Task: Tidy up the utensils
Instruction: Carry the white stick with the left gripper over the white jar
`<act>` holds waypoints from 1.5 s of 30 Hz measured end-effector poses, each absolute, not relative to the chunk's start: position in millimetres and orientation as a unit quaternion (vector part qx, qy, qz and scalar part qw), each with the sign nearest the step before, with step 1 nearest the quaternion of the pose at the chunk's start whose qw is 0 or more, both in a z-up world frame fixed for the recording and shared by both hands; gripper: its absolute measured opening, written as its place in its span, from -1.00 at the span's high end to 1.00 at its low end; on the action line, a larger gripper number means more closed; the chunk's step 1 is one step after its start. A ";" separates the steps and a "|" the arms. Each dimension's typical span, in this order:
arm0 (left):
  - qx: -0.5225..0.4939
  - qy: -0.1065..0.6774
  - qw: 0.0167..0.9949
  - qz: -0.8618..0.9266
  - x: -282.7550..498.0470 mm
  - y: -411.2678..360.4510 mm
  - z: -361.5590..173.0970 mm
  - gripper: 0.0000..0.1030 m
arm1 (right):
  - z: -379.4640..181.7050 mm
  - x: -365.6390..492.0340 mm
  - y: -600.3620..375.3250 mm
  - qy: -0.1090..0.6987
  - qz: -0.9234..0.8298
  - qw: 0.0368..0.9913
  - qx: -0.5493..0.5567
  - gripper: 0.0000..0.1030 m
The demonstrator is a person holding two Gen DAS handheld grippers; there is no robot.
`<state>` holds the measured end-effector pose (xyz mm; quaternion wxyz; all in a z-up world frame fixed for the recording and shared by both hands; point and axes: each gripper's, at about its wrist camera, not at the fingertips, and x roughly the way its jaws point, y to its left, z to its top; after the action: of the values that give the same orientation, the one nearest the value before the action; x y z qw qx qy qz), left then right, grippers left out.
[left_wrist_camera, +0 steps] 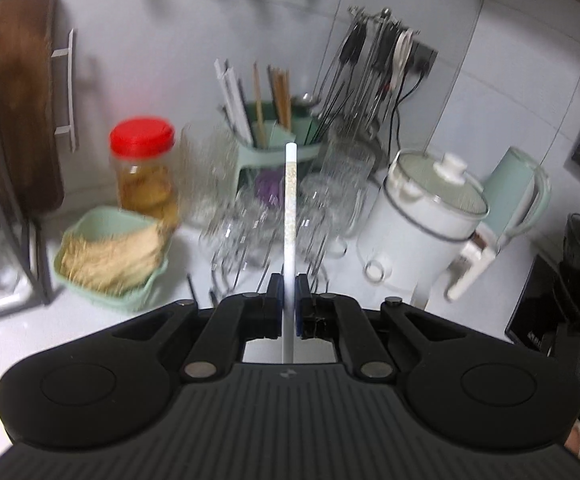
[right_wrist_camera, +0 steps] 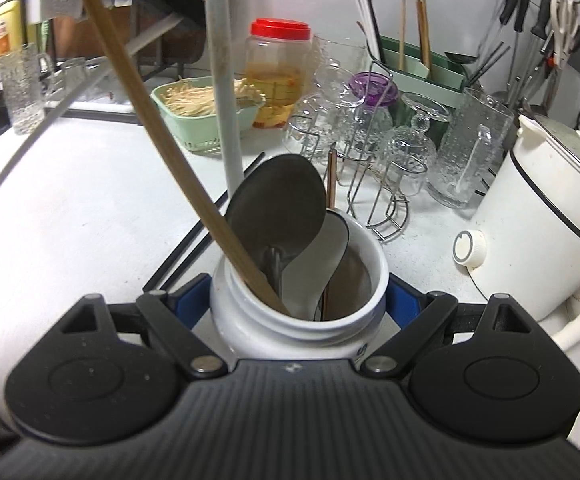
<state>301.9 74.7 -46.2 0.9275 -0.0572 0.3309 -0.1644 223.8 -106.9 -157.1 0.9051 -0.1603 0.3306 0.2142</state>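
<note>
My left gripper [left_wrist_camera: 289, 280] is shut on a long white utensil handle [left_wrist_camera: 291, 200] that stands straight up between its blue pads, above the counter. In the right wrist view the same white handle [right_wrist_camera: 226, 112] rises from behind a white jar [right_wrist_camera: 242, 328] to the top edge of the frame. My right gripper [right_wrist_camera: 298, 296] is shut on that jar, one blue pad on each side. Inside the jar stand a flat metal spoon head [right_wrist_camera: 278, 212], a long wooden handle [right_wrist_camera: 170, 152] that leans left, and a white scoop.
Behind the jar are a wire rack of glasses [right_wrist_camera: 370, 136], a green caddy with chopsticks [right_wrist_camera: 422, 68], a red-lidded jar [right_wrist_camera: 278, 68] and a green basket of sticks [right_wrist_camera: 202, 112]. A white cooker [right_wrist_camera: 542, 232] stands at the right. Black chopsticks [right_wrist_camera: 194, 240] lie on the counter.
</note>
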 end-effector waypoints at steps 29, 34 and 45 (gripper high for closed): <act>0.009 0.332 0.860 -0.388 430.9 -38.3 -14.5 0.87 | -159.0 224.0 -112.5 0.316 0.244 0.902 -0.163 -0.78; 0.017 0.339 0.837 -0.429 440.6 -41.9 -10.4 0.88 | -159.2 224.1 -113.1 0.315 0.246 0.902 -0.164 -0.78; 0.005 0.329 0.749 -0.576 466.5 -70.9 -27.6 0.88 | -158.0 223.5 -115.2 0.315 0.257 0.898 -0.167 -0.79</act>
<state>466.5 -70.9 -27.6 0.7486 0.0050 0.3291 -0.5756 223.5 -115.2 -158.0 0.8982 -0.1673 0.3147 0.2575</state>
